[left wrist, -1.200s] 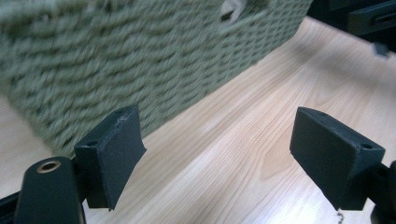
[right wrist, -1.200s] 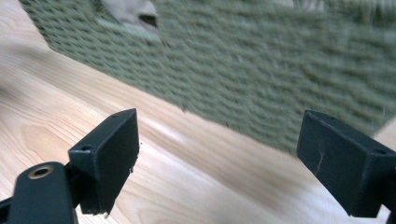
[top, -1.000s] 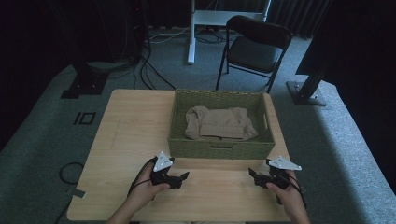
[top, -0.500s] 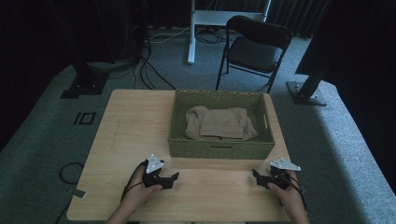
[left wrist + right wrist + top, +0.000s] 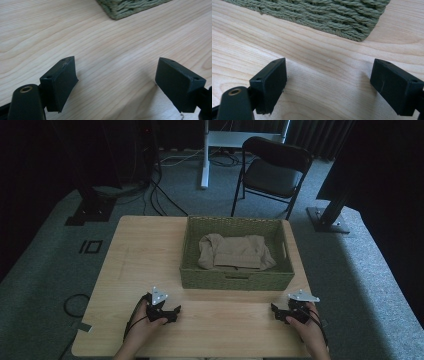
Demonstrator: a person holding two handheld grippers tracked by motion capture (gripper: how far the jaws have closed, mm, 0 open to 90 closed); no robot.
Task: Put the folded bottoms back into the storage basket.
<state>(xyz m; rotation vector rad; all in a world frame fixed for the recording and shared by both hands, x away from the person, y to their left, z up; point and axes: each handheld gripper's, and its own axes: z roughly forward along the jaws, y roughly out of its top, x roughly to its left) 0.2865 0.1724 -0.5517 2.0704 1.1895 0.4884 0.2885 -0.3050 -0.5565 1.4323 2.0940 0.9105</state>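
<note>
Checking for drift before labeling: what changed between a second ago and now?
The left hand-held gripper drew back from the basket toward the table's near edge, jaws open and empty. The right hand-held gripper barely shifted, also open. Basket and the beige cloth in it stayed put.

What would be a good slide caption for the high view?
Two hand-held grippers, left and right, rest open on a wooden table before a woven basket holding folded beige cloth.

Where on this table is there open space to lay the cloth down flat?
The widest bare wood lies left of the woven basket, out to the table edge. The front strip between the left hand-held gripper and the right hand-held gripper is free but narrow. The tan cloth crowds the basket.
</note>
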